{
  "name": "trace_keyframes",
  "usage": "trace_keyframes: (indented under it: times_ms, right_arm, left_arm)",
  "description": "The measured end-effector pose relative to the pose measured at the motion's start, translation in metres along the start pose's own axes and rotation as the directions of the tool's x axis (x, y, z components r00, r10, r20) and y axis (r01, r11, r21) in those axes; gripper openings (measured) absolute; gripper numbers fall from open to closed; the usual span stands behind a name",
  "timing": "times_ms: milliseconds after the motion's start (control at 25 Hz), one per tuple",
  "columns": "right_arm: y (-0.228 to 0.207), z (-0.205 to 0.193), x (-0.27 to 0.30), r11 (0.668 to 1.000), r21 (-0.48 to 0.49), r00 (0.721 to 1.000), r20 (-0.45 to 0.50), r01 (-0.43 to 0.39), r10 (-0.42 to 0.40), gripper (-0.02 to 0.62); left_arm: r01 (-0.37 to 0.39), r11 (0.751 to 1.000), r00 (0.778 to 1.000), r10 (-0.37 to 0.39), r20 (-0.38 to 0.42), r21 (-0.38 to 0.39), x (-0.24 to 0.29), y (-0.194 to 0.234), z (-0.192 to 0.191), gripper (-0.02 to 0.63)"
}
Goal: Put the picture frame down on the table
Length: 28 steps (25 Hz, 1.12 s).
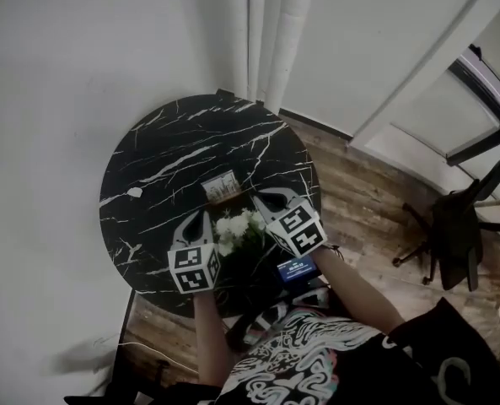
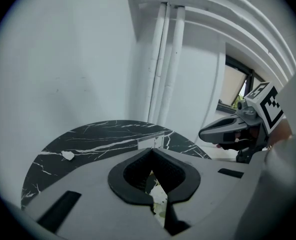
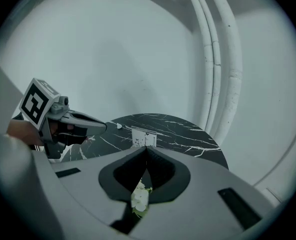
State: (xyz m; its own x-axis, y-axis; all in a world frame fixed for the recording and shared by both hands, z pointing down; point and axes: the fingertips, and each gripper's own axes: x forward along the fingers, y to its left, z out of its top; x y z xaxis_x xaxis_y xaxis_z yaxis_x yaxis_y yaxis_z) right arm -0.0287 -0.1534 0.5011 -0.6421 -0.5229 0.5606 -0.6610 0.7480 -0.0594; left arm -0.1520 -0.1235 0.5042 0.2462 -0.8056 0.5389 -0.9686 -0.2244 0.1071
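The small picture frame (image 1: 220, 189) is on the round black marble table (image 1: 157, 159), just beyond both grippers; it looks like a pale upright rectangle in the left gripper view (image 2: 150, 143) and the right gripper view (image 3: 143, 138). My left gripper (image 1: 203, 219) hangs above the table's near side, jaws shut and empty (image 2: 151, 151). My right gripper (image 1: 263, 199) hovers beside it, also shut with nothing held (image 3: 147, 148). Neither touches the frame. A bunch of white flowers (image 1: 239, 224) sits between and below the two grippers.
A small white scrap (image 1: 134, 192) lies at the table's left. White pipes (image 1: 258, 32) run up the wall behind the table. A lit phone screen (image 1: 296, 267) is near the person's body. An office chair (image 1: 456, 234) stands on the wooden floor at the right.
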Motion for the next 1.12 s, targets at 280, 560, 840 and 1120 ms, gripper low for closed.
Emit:
trace_keyframes:
  times_ms: [280, 560, 840, 1120]
  right_arm:
    - [0.015, 0.007, -0.031, 1.0, 0.003, 0.997, 0.069, 0.02, -0.02, 0.018]
    - [0.029, 0.014, -0.059, 0.999, 0.001, 0.99, 0.134, 0.04, -0.039, 0.018]
    - [0.032, 0.018, -0.07, 0.999, 0.005, 0.984, 0.173, 0.045, -0.046, 0.018]
    - [0.033, 0.022, -0.073, 0.999, -0.003, 0.98, 0.193, 0.044, -0.042, 0.018]
  left_arm:
    - [-0.048, 0.994, 0.995, 0.038, 0.096, 0.094, -0.032, -0.014, 0.013, 0.015]
    - [-0.073, 0.99, 0.983, 0.052, 0.175, 0.117, -0.055, -0.027, 0.027, 0.015]
    - [-0.095, 0.989, 0.974, 0.068, 0.214, 0.116, -0.069, -0.03, 0.034, 0.015]
    - [-0.093, 0.989, 0.971, 0.064, 0.23, 0.117, -0.072, -0.031, 0.039, 0.015]
